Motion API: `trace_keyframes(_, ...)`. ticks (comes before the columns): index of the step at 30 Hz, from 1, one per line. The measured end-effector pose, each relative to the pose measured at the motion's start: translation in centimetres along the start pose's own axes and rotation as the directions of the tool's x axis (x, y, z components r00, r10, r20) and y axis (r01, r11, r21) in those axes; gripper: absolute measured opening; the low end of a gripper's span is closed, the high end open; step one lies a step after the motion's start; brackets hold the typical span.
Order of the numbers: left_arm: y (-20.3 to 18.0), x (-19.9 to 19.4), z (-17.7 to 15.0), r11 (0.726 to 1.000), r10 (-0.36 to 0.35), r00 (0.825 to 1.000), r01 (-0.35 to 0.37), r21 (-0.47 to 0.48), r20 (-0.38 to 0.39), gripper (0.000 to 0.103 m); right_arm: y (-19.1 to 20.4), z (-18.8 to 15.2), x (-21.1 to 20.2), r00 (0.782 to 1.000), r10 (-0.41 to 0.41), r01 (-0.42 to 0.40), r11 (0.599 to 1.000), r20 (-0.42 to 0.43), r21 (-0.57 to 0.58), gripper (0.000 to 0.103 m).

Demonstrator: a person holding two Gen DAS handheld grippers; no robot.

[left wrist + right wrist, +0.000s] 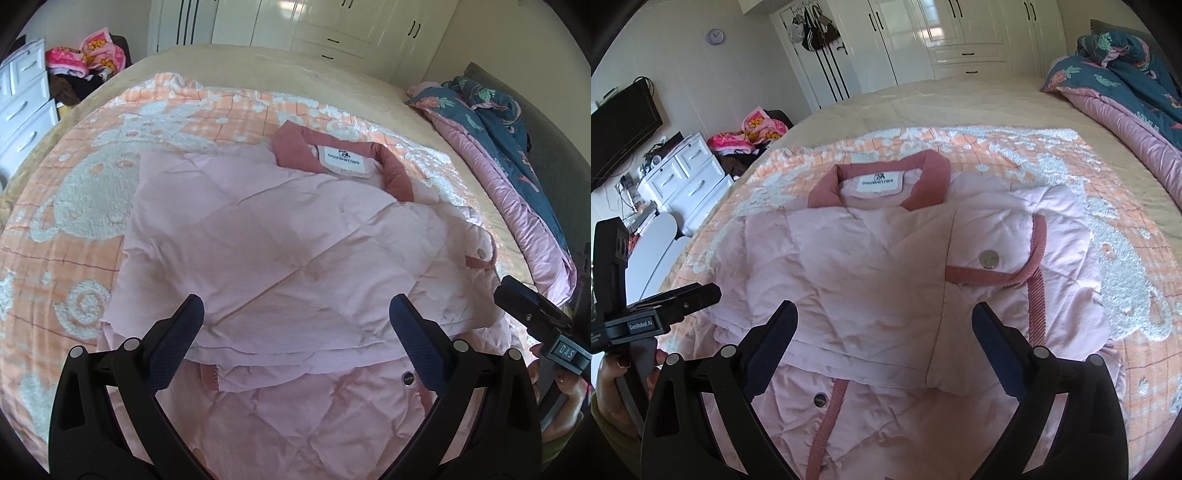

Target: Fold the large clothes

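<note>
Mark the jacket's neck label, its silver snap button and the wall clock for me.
neck label (880, 181), right wrist view, middle of the white patch.
silver snap button (989, 258), right wrist view, centre of the disc.
wall clock (715, 36), right wrist view, its face.

The jacket (871, 266) is pale pink, diamond-quilted, with a dusty-rose collar (923, 177) and trim. Under it lies an orange-and-white checked blanket (1108, 229); far right, a teal floral quilt (1126, 81).
</note>
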State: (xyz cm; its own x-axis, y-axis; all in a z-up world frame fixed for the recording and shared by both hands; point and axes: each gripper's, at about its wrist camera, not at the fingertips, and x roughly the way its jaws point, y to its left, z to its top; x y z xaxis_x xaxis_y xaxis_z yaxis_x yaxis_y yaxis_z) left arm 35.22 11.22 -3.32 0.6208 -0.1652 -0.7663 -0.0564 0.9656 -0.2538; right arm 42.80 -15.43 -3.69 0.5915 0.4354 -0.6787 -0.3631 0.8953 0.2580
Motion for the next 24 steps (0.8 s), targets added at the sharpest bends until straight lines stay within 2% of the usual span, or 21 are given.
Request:
trace_keyframes(13,-1.1,-4.0,0.5,0.999,-0.045,0.997,0.045,0.007,0.069,0.094,-0.1,0.9,-4.9,0.995,-0.017,0.017,1.000,0.101,0.008,0.095)
trace_keyframes(24,-2.2,-8.4,0.5,0.996,-0.090,0.983,0.087,0.024,0.162,0.094,0.5,1.0,-8.4,0.986,-0.014,0.014,1.000,0.166,0.002,0.095)
